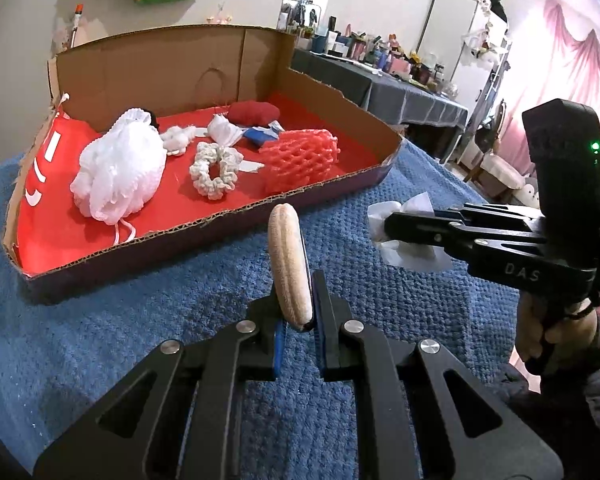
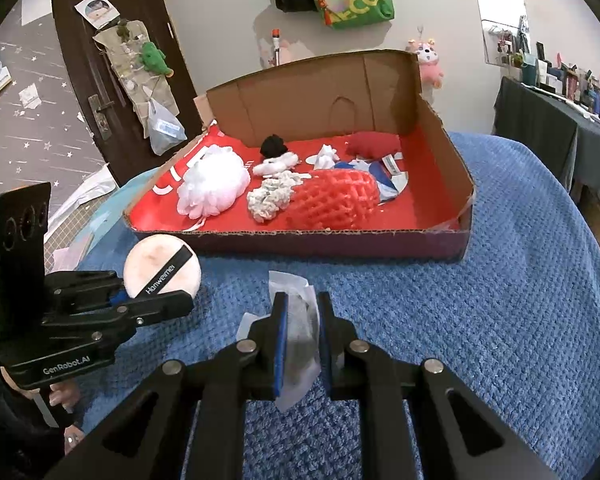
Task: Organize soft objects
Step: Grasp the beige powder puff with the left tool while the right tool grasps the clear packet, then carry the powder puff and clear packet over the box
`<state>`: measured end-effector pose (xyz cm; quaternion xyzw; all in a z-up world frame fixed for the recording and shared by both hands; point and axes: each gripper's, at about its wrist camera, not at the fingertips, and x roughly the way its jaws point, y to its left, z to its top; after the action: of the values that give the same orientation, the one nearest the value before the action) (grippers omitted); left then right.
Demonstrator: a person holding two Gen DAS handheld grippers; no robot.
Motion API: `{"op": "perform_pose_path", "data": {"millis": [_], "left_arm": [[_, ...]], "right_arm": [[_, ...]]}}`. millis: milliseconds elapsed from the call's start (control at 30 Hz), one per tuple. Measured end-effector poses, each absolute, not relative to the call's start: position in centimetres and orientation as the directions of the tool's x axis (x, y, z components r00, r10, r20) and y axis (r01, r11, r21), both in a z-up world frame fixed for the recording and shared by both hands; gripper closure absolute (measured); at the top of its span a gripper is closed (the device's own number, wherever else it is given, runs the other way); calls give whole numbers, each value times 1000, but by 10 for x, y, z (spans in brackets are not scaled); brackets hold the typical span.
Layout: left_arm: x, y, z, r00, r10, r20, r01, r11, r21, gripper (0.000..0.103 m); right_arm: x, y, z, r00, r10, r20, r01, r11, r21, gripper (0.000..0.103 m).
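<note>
My left gripper is shut on a round beige powder puff, held on edge above the blue towel; from the right wrist view the puff shows its flat face with a black strap. My right gripper is shut on a small white sachet, and it appears at the right of the left wrist view with the sachet. Beyond both stands a cardboard box with a red floor, holding a white mesh pouf, a cream scrunchie and a red foam net.
Deeper in the box lie a red pouch, a black item and small white pieces. A cluttered grey-covered table stands at the right. A dark door is at the left. Blue towel stretches right of the box.
</note>
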<state>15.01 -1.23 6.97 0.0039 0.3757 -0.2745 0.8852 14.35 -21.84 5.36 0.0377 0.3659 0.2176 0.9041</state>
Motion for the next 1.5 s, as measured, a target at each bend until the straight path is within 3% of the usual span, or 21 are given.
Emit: {"op": "perform_pose_path", "data": {"millis": [700,1067,1267,1500], "left_arm": [[148,-5,84,585,-490,-646,483,851,-208,93],[202,27,137,619,-514,-594,475,847,-238,93],[283,55,150,597,-468,-652,416,875,-247,93],[361,77,124,516,-402,-756,326,909,-261,93]], "right_arm": [[146,-218,56,634,436,-639,-371,896,243,88],[192,-204,102,631,507,-587,-452,855,254,88],[264,-170,128,604,503,-618,-495,845,203,88],[354,-137,127,542,459,-704,-476,858,194,88]]}}
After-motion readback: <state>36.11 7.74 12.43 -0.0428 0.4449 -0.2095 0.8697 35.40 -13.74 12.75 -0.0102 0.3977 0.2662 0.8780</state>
